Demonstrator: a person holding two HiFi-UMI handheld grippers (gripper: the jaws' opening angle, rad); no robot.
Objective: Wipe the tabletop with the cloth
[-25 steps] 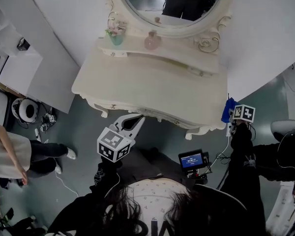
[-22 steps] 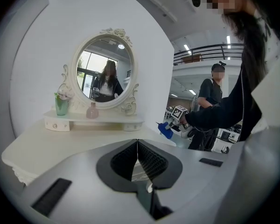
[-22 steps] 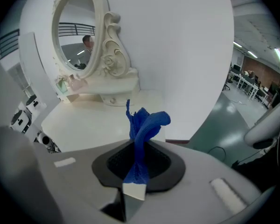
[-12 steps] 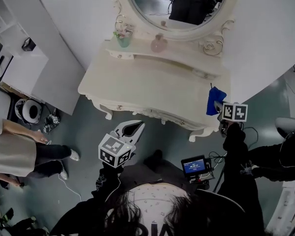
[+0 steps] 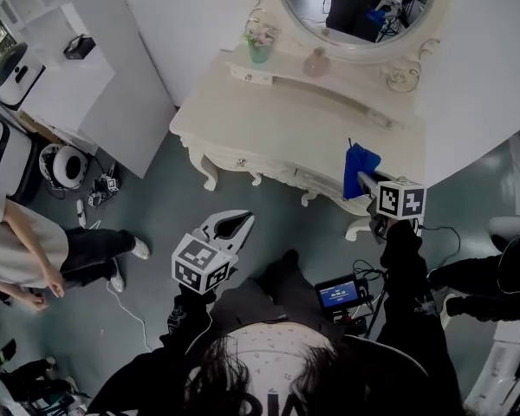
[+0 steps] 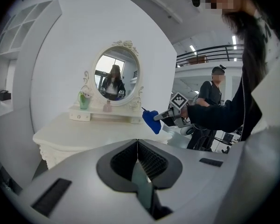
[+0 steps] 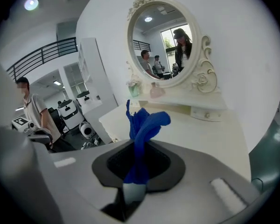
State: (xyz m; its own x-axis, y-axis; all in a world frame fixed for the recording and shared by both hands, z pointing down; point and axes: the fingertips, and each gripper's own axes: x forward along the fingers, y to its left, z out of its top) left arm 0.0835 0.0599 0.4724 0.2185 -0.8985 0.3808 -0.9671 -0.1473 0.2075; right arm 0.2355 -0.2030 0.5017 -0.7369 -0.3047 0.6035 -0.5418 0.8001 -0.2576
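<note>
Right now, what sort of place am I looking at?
Probably a mock bedroom corner inside a big lab or studio hall: a white dressing table, its oval mirror, and a balcony railing overhead.

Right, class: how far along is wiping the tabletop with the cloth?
Done: the blue cloth is picked up, clamped in the right hand-held gripper. In hand: it hangs in the air by the right front corner of the tabletop, apparently not touching. Left: all the wiping. The left hand-held gripper is shut, empty and off to the side.
</note>
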